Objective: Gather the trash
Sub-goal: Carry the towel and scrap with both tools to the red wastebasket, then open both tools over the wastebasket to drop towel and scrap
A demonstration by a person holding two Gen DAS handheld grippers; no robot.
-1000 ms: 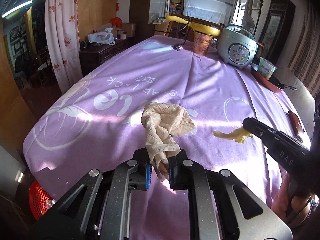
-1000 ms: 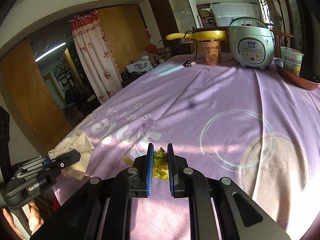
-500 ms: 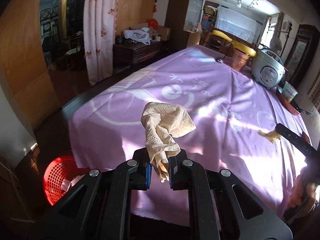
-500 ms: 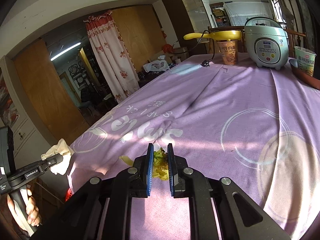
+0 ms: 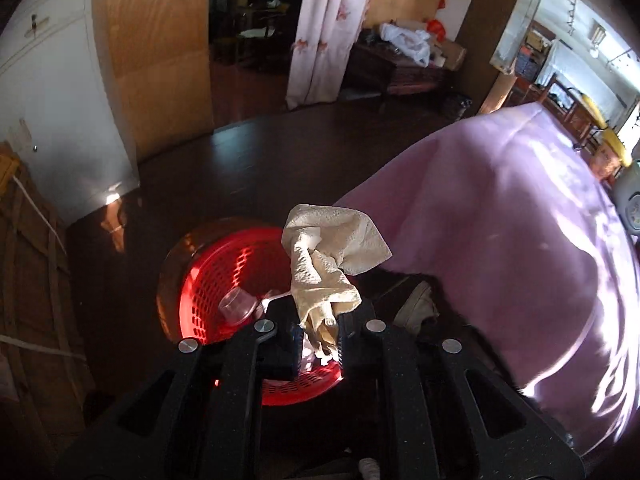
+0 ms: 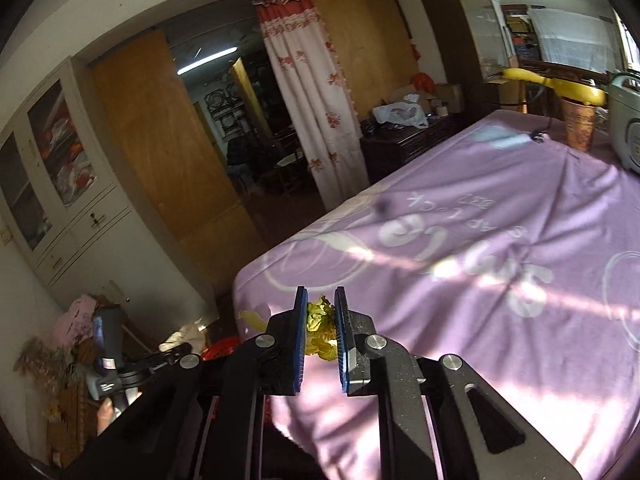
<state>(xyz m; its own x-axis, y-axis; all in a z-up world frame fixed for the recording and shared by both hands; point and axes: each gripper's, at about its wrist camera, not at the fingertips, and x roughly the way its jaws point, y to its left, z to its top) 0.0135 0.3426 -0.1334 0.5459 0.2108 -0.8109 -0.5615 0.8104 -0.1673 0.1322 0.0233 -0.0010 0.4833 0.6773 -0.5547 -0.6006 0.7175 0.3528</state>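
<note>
My left gripper [image 5: 318, 334] is shut on a crumpled beige paper towel [image 5: 328, 256] and points down over a red mesh basket [image 5: 208, 280] on the dark floor. A clear plastic cup [image 5: 236, 306] lies inside the basket. My right gripper [image 6: 320, 320] is shut on a yellow-green scrap of leafy food waste [image 6: 318, 316], held over the near corner of the purple tablecloth [image 6: 500, 280]. In the right wrist view the left gripper [image 6: 172, 350] shows low at the left with the towel [image 6: 182, 336] and the basket's red rim [image 6: 220, 348] beside it.
The table's purple cloth [image 5: 520, 240] hangs close to the right of the basket. A shoe [image 5: 416, 306] lies under the table edge. A white cabinet [image 5: 52, 100] and wooden panels stand at the left. A rice cooker [image 6: 624, 132], a cup [image 6: 578, 126] and a yellow object stand at the table's far end.
The left gripper swung off the table to the left and down, bringing the towel over the red basket. The right gripper moved left with the scrap toward the table's corner.
</note>
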